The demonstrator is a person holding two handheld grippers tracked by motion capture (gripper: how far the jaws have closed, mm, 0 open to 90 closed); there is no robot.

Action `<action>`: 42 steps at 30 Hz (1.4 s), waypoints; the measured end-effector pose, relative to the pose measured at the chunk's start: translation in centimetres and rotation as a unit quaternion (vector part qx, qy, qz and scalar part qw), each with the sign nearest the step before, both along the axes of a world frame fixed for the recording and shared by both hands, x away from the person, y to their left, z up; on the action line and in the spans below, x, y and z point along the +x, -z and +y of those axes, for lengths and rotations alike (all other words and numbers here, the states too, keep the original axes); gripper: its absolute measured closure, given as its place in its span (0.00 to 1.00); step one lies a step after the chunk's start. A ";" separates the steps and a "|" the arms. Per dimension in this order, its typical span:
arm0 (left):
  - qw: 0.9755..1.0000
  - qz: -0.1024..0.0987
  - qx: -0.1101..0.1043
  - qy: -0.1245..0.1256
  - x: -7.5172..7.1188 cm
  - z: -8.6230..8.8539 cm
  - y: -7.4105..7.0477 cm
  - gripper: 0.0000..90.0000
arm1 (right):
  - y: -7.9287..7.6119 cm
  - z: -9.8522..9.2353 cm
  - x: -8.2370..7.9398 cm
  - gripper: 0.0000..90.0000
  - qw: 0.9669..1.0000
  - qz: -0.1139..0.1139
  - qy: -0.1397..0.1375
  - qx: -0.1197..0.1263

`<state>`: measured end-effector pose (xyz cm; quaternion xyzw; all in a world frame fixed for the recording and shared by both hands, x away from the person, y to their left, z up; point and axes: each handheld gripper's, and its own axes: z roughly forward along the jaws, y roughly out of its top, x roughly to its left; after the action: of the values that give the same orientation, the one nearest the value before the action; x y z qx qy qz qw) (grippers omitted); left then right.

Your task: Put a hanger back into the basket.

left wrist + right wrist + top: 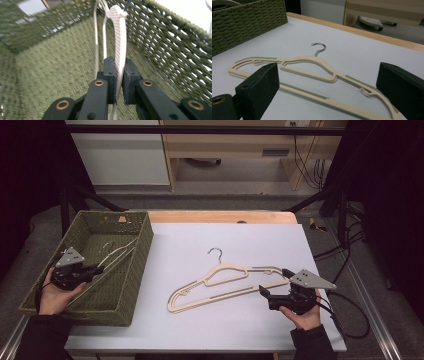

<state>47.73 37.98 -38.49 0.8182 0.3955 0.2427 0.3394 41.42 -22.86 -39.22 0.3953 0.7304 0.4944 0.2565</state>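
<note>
Left claw is pinching a white hanger inside the green basket at the bench's left edge; right claw, spread, is flanking a beige hanger.

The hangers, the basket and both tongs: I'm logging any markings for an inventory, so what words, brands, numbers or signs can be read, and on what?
None can be read.
Hanger on the table: plain, no print seen.
Hanger in the left tongs: a fine dotted texture, no letters.
Green woven basket: no tag seen.
Left tongs and right tongs: no lettering on their black jaws.
</note>
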 end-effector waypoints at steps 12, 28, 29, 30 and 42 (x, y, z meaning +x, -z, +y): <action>0.998 0.041 0.041 0.020 0.4 -1.3 0.9 0.86 | 0.1 0.1 0.0 0.06 1.000 0.001 -0.001 -0.002; 0.998 0.034 0.053 0.029 0.3 -1.8 0.5 0.69 | 0.2 0.4 0.0 0.06 1.000 0.003 -0.002 -0.002; 0.998 0.036 0.052 0.029 0.2 -1.7 0.3 0.67 | 0.2 0.4 0.0 0.06 1.000 0.003 -0.003 -0.002; 0.998 0.032 0.050 0.030 0.2 -1.7 0.1 0.65 | 0.2 0.4 0.0 0.06 1.000 0.003 -0.004 -0.003; 0.997 -0.044 -0.065 0.004 -1.8 -1.2 -3.0 0.27 | 0.0 0.3 0.0 0.06 1.000 0.002 -0.004 0.005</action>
<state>45.97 36.76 -35.51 0.7847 0.3917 0.2509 0.4098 41.40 -22.54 -39.25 0.3944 0.7300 0.4983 0.2514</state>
